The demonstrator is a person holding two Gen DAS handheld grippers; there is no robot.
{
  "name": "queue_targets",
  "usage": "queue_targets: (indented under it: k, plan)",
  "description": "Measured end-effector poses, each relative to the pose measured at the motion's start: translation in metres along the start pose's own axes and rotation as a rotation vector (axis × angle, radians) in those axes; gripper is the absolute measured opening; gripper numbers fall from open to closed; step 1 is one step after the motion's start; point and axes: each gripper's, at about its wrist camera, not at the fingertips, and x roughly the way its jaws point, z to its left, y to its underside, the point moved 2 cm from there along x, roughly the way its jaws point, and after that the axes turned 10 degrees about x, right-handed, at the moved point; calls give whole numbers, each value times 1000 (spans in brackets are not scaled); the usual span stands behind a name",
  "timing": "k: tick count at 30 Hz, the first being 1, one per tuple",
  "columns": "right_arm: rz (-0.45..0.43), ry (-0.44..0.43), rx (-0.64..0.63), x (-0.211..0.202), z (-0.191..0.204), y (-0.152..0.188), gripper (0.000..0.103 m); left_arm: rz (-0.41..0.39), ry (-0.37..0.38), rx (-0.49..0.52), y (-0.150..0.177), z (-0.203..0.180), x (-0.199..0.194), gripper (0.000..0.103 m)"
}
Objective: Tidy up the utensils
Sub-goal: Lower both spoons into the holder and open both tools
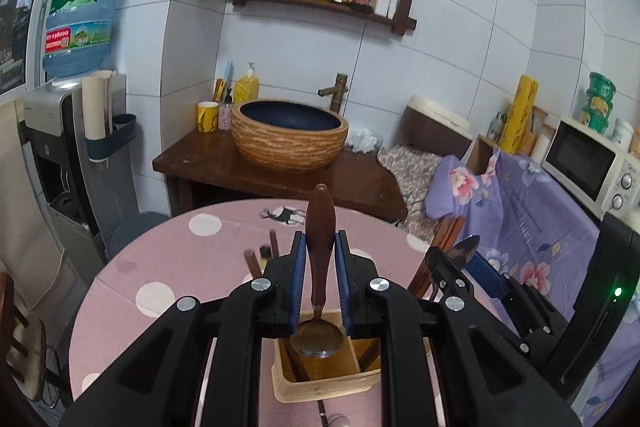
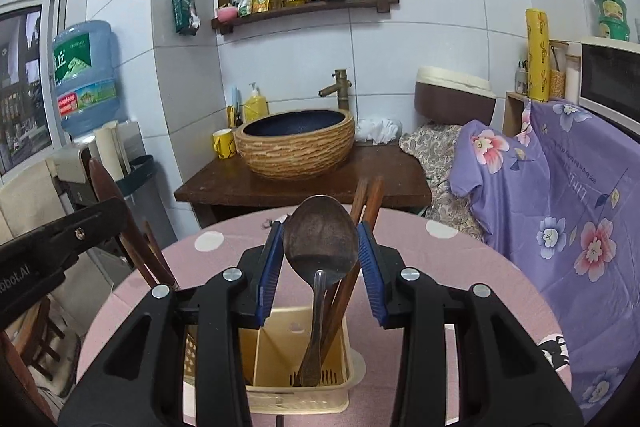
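Spoon and chopsticks in holder on table.

Left wrist cam: rides on left gripper, looks fwd along fingers and slightly down, v. close over utensil caddy on pink table, facing sink wall. Right wrist cam: same setup on right gripper, close above caddy. Shared: caddy, table, basin, mirror shelf, water jug.
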Motion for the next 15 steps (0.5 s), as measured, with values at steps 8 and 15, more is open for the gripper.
queue_targets:
  k: [8, 15]
  plan:
    - [35, 10, -26, 9, -10, 42, 38, 64, 26, 13, 40, 1, 15, 16]
    - [40, 7, -65, 8, -7, 63, 38, 72, 18, 44, 54, -3, 19, 16]
